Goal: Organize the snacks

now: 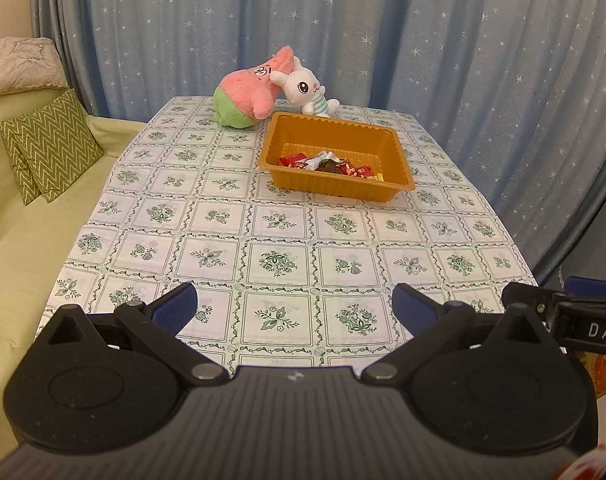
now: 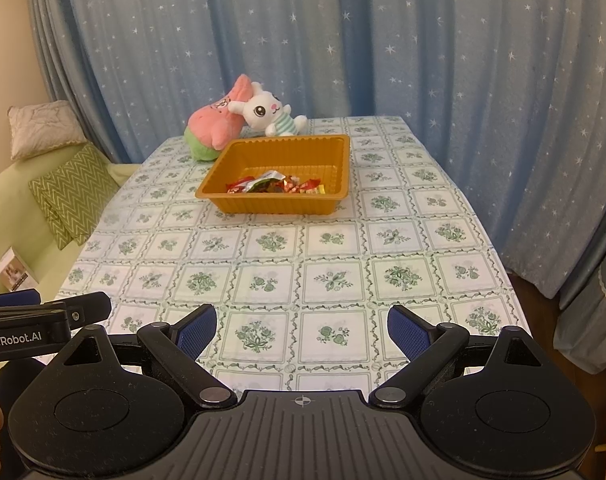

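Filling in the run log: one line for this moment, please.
left gripper: open, empty | right gripper: open, empty | wrapped snacks: in orange tray | tablecloth: no loose snacks seen

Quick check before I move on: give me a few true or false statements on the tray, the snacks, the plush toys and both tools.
1. The snacks lie inside the orange tray. True.
2. The left tool grips a snack. False: it is open and holds nothing.
3. The two plush toys sit inside the tray. False: the pink plush and white bunny sit behind it on the tablecloth.
4. The right tool is open. True.
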Tool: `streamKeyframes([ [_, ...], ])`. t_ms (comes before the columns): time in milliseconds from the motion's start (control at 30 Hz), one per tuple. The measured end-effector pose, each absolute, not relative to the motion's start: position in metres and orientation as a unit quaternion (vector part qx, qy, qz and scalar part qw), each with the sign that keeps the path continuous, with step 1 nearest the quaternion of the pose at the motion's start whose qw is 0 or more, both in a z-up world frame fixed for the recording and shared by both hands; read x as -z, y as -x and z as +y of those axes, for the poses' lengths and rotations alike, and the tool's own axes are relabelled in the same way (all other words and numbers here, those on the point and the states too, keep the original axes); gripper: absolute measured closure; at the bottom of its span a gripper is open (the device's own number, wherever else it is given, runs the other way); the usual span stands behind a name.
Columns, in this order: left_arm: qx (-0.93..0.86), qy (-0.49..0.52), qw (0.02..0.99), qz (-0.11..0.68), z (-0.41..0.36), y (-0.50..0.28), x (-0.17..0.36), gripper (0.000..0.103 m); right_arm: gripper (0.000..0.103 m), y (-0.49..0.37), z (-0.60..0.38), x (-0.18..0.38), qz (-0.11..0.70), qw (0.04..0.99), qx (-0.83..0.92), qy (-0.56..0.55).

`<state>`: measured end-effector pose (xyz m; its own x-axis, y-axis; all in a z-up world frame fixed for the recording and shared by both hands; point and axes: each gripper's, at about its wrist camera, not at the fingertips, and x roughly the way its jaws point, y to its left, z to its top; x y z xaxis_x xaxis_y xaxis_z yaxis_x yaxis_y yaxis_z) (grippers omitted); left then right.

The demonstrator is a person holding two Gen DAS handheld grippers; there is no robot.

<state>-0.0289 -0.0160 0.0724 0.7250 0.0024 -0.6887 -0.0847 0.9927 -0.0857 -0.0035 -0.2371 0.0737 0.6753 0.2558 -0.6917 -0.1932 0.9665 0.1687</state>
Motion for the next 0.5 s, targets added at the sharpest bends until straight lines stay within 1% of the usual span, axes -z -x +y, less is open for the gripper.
streamKeyframes([
  [500, -0.023, 0.055, 0.927, 0.369, -0.0154, 0.0294, -0.0717, 0.000, 0.011, 0.0036, -0.2376, -0.0739, 0.383, 0.914, -0.122, -0.041],
])
